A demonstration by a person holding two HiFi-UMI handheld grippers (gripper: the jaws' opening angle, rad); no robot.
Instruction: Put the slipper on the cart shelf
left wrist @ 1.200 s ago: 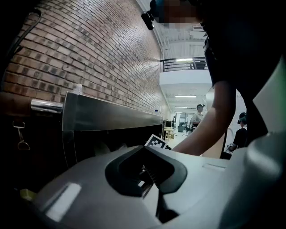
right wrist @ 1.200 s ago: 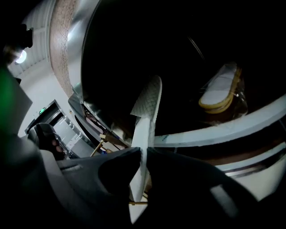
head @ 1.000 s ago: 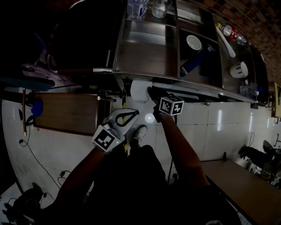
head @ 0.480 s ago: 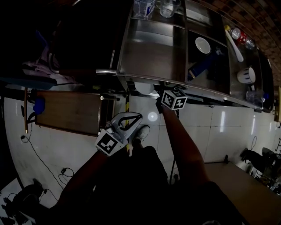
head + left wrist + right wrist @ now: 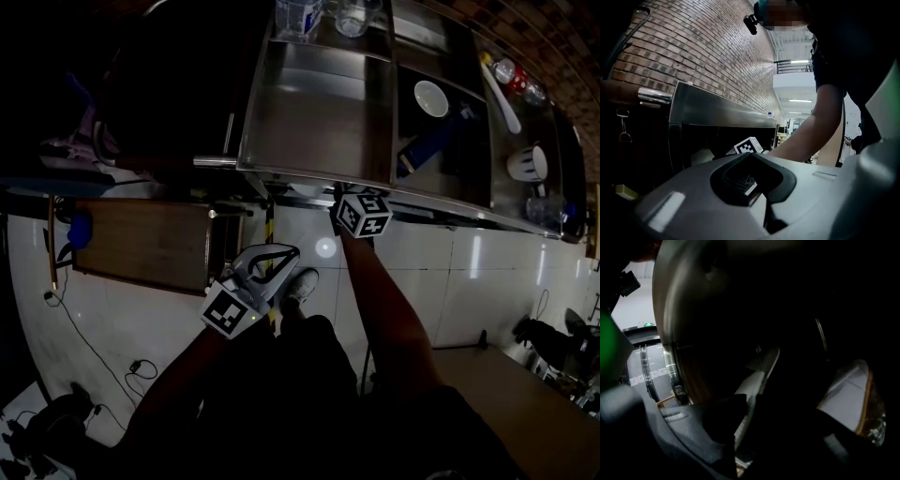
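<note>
Pushed right gripper [image 5: 746,416] on toward 12 o'clock since a second back, deeper under cart [image 5: 309,175] rim, carrying white slipper [image 5: 759,380] into the dark shelf space. Just been easing jaws apart, slipper's edge still pinched between them, sole standing on edge and running off toward 1 o'clock. Left gripper [image 5: 286,251] clenched on nothing, parked at 7 o'clock of the right one. Probably light, foam-soft, bendy, not slick; best pinched on the thick sole edge, as now.
</note>
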